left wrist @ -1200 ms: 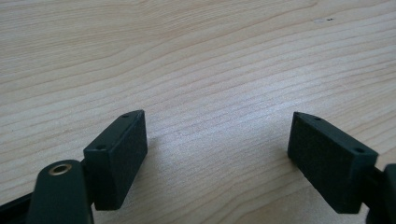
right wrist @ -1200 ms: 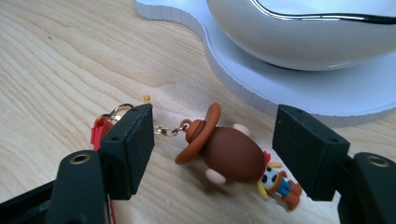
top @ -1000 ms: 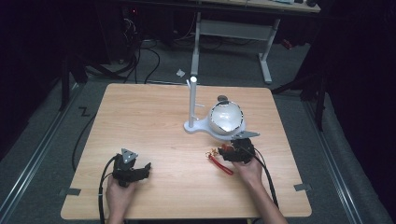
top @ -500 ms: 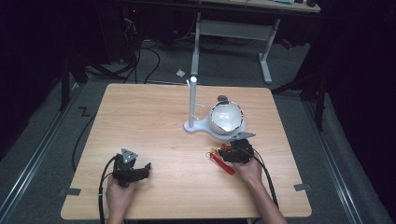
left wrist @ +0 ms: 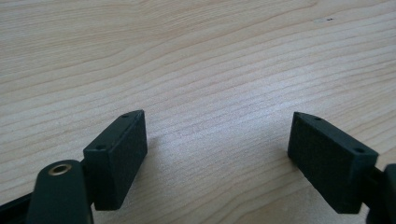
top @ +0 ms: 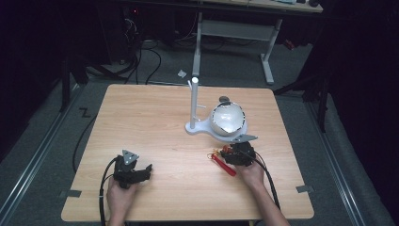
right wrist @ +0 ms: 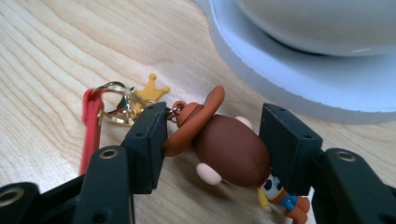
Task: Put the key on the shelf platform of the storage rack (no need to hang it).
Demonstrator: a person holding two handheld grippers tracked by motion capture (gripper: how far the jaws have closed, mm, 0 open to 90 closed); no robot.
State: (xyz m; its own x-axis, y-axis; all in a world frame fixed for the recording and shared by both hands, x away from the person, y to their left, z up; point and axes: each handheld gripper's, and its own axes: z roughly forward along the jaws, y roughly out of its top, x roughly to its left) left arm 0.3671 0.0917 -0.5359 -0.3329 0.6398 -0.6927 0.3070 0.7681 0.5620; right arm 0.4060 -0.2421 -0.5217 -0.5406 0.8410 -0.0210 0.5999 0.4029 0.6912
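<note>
— While both hands rest near the table's (top: 155, 108) front edge, what does the high view show?
— Left tongs (top: 141, 170) lie front-left; right tongs (top: 231, 155) sit front-right, just before a white stand (top: 194, 110) carrying a white bowl (top: 227, 118).

— And the left gripper view?
— Jaws spread wide over bare wood (left wrist: 196, 65), holding nothing.

— The right gripper view?
— Jaws pinch a cowboy figure (right wrist: 229, 147) on the table, brown hat (right wrist: 194, 122) against one jaw. Its gold clasp (right wrist: 119, 105), crown charm (right wrist: 150, 90) and red strap (right wrist: 91, 128) trail beside, near the stand's base (right wrist: 299, 77).
</note>
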